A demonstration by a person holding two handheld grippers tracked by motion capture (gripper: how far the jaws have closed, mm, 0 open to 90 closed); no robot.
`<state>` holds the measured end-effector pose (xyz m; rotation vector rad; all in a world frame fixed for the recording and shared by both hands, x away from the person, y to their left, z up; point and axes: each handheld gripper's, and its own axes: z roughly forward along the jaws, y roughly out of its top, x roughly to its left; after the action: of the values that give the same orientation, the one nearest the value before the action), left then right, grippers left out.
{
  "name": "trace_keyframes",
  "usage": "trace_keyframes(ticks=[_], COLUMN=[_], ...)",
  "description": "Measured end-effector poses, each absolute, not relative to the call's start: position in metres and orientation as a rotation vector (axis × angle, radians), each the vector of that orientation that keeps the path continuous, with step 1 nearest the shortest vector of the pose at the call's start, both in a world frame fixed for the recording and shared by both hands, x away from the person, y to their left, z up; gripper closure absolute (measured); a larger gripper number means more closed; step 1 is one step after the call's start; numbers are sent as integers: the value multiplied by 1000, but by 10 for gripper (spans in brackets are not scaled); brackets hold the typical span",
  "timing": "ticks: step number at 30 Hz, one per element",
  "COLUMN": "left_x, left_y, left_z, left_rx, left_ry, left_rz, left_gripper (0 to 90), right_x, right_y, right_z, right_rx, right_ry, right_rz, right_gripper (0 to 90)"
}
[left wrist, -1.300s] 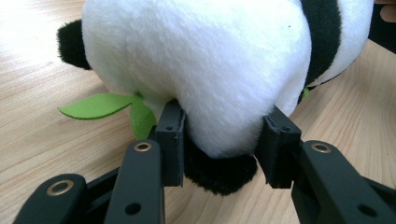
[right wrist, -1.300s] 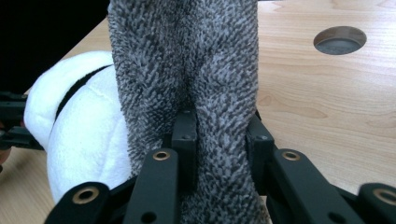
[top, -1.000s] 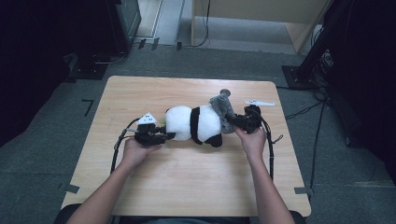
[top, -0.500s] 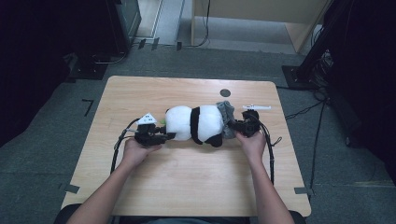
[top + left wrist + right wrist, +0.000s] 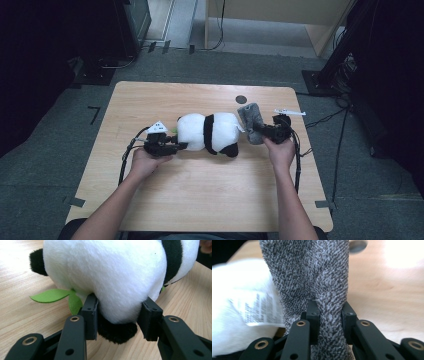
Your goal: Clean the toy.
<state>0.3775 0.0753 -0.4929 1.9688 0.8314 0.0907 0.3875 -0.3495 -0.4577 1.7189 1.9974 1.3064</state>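
Item one: plush panda (image 5: 207, 132), white with a black band and black limbs, lying on its side near the middle of the wooden table (image 5: 200, 200). A green felt leaf (image 5: 53, 295) sticks out beneath it in the left gripper view, and a white care label (image 5: 255, 307) hangs off its right end.

Item two: grey knitted cloth (image 5: 251, 122), perhaps a sock or small garment, standing up just off the panda's right end; in the right gripper view it hangs beside the label, close to the white plush.

Item three: left gripper (image 5: 172, 146), jaws clamped on the panda's left end, pads sunk into the white fur either side of a black limb, pinning the toy in place.

Item four: right gripper (image 5: 261, 131), jaws narrow and pinched on a fold of the grey cloth.

Item five: small dark round mark (image 5: 241, 99) on the tabletop beyond the cloth; a thin white object (image 5: 289, 112) lies near the right edge.

Status, as I judge it: the cloth appears to be off the panda, or nearly so. Whether it is being pulled away or fitted on cannot be told. Setting it down or working it over the toy remains.
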Motion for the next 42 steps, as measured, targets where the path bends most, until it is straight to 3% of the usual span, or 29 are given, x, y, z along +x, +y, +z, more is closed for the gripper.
trace_keyframes(ticks=[6, 14, 19, 42], left_x=[378, 378, 378, 378], left_y=[75, 75, 76, 75], left_z=[-493, -493, -493, -494], left_rx=[1969, 1969, 1970, 1964], left_ry=[829, 828, 827, 833], left_rz=[91, 90, 90, 85], left_gripper=[566, 566, 566, 564], right_x=[382, 380, 382, 390], right_y=[-348, -316, -299, -308], right_z=[-436, -420, -428, -474], right_rx=[1649, 1516, 1484, 1620], right_ry=[1964, 2047, 2104, 2158], right_rz=[1357, 1398, 1338, 1186], right_gripper=[748, 742, 732, 739])
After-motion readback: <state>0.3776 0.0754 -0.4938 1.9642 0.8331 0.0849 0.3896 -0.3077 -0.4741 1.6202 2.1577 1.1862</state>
